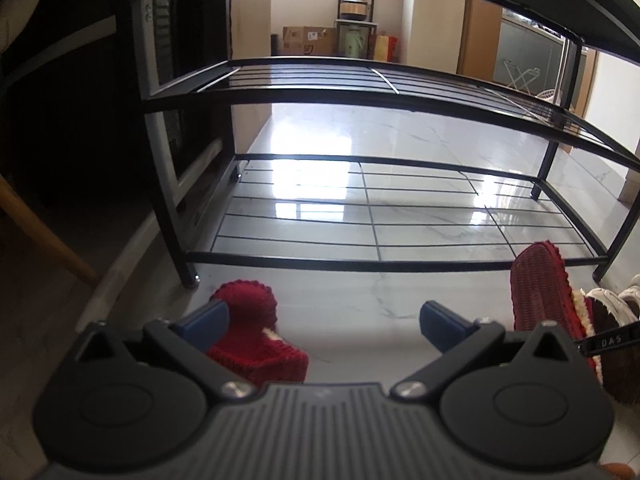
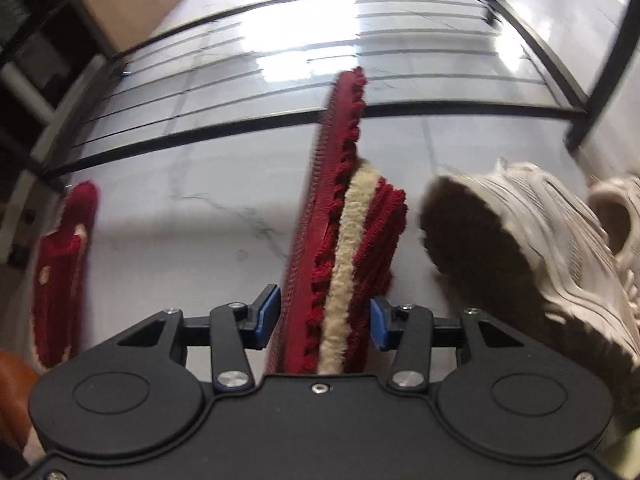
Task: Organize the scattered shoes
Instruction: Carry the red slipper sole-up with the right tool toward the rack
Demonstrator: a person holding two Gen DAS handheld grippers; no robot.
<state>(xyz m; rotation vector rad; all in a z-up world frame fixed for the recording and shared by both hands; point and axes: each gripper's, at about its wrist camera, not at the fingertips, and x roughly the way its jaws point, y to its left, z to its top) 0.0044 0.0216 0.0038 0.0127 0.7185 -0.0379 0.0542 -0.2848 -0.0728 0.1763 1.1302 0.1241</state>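
left tool [image 1: 324, 326]: spread apart, over floor beside red slipper [image 1: 256, 332] | right tool [image 2: 324, 322]: clamps second slipper [image 2: 340, 240] on edge, before rack [image 2: 400, 110] | sneaker [image 2: 532, 248]: right, on floor

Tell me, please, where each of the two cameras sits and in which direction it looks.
Left wrist: sits on the left tongs, low above the floor, facing the black shoe rack; its blue pads stand wide apart over a red knitted slipper.
Right wrist: sits on the right tongs, looking down and forward at the rack's bottom shelf; the pads flank a second red slipper held on edge, beside a white sneaker.
Shared: rack, both slippers, sneaker.
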